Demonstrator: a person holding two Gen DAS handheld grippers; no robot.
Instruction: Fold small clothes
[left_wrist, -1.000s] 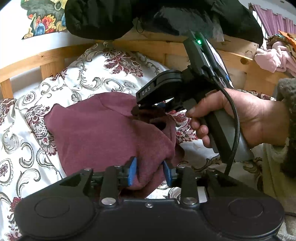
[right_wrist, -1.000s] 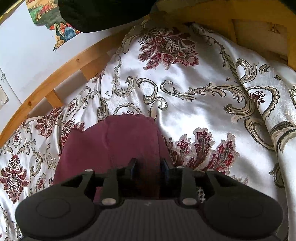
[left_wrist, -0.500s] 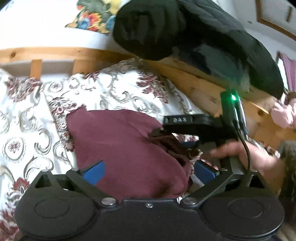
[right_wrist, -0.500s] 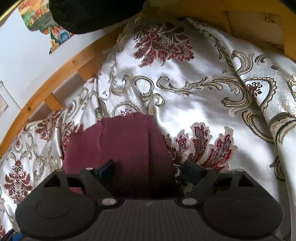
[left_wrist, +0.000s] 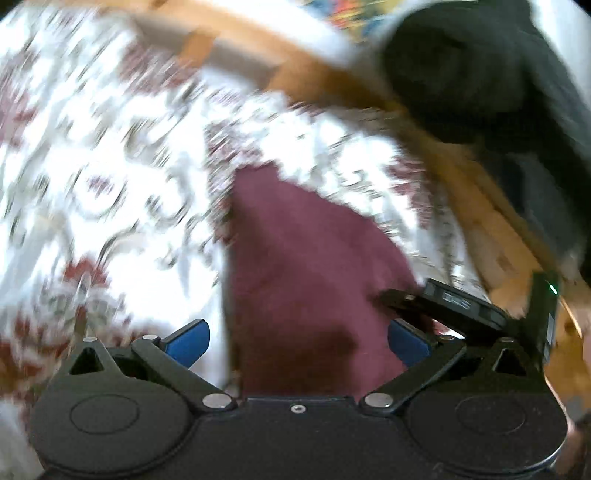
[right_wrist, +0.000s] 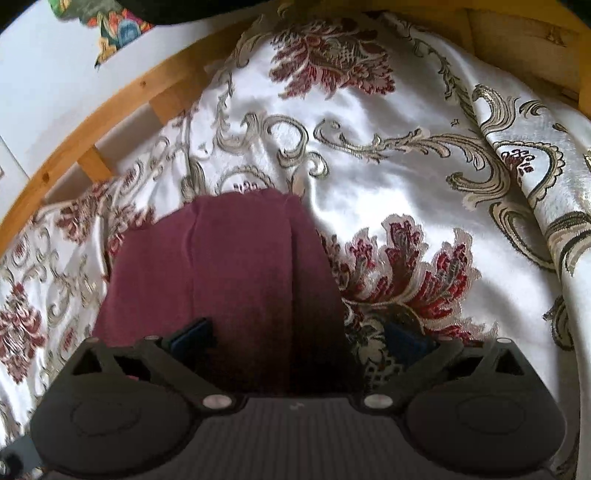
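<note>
- Between the spread jaws of the right gripper (right_wrist: 299, 341) lies the maroon cloth (right_wrist: 236, 266), long axis running straight ahead on the bedspread (right_wrist: 406, 192).
- The left gripper (left_wrist: 297, 339), jaws apart too, holds nothing; the cloth lies between them.

Location type: domestic bedroom. Indicators: a bed covered by a glossy white satin bedspread (right_wrist: 388, 192) with maroon floral and gold scroll patterning; a curved light pine bed frame (right_wrist: 92, 129) with slats along its far edge; a white wall (right_wrist: 48, 70) bearing a multicoloured floral hanging (right_wrist: 118, 31).
</note>
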